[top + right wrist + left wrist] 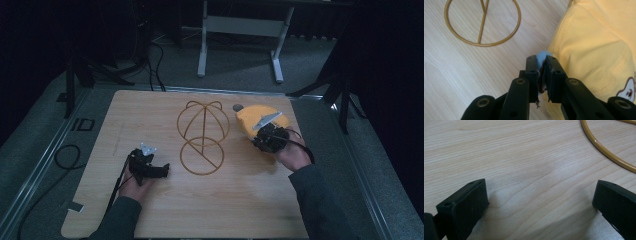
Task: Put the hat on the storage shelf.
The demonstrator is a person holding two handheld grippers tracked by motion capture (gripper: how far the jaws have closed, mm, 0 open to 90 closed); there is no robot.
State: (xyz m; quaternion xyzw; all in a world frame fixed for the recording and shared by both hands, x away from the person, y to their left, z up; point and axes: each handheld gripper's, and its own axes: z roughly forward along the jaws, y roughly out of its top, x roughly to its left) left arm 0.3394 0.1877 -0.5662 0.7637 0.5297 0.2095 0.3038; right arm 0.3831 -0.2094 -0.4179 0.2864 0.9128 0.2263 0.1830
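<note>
Right gripper (pixel 541 75): your jaws pinch the yellow cloth cap (pixel 252 120) by its pale edge, right of centre, likely for lifting | left gripper (pixel 162 171): spread, empty, lower left | gold wire stand (pixel 202 137): centre, untouched

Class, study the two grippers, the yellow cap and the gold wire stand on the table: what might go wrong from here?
1. The right gripper pinches only a small pale tab at the edge of the yellow cap; if lifted, it may slip free.
2. The gold wire stand lies on its side right beside the cap; dragging the cap could snag it.
3. The left gripper is open and holds nothing, so nothing steadies the stand.
</note>
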